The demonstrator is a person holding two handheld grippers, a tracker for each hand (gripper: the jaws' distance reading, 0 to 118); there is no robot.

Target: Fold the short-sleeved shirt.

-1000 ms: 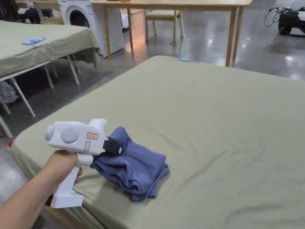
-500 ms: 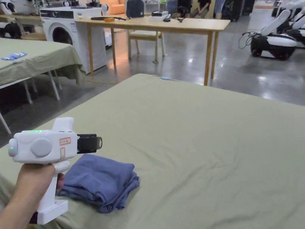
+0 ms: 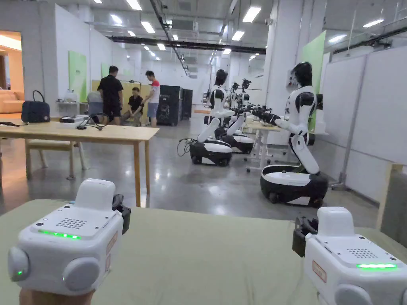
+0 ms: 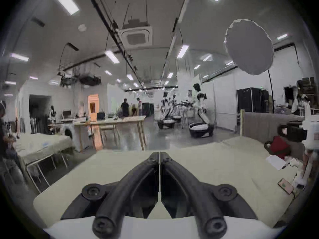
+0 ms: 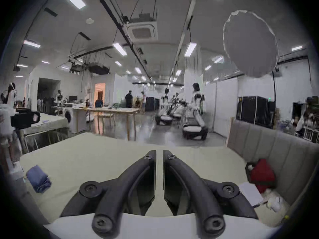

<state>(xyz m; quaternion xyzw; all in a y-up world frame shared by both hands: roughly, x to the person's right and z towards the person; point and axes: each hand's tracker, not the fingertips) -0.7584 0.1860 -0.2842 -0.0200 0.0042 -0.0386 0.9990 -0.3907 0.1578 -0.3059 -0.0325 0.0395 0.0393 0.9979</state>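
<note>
The blue short-sleeved shirt [image 5: 38, 180] lies folded into a small bundle near the left edge of the green-covered bed [image 5: 103, 165], seen in the right gripper view. My left gripper [image 4: 159, 154] is shut with nothing between its jaws. It is held level above the bed, and its white body [image 3: 67, 242] sits low left in the head view. My right gripper [image 5: 159, 152] has its jaws almost together, a thin slit between them, holding nothing. Its white body [image 3: 353, 258] is low right in the head view. Both grippers are well away from the shirt.
A padded headboard [image 5: 276, 149] runs along the bed's right side, with a red item [image 5: 262, 173], papers and a phone [image 4: 285, 185] beside it. Beyond the bed stand a wooden table [image 3: 99, 135], several humanoid robots [image 3: 298, 119] and people at the back.
The left gripper has let go of the folded shirt and risen off it. The head camera has tilted up toward the room. The right gripper has come into the head view.
</note>
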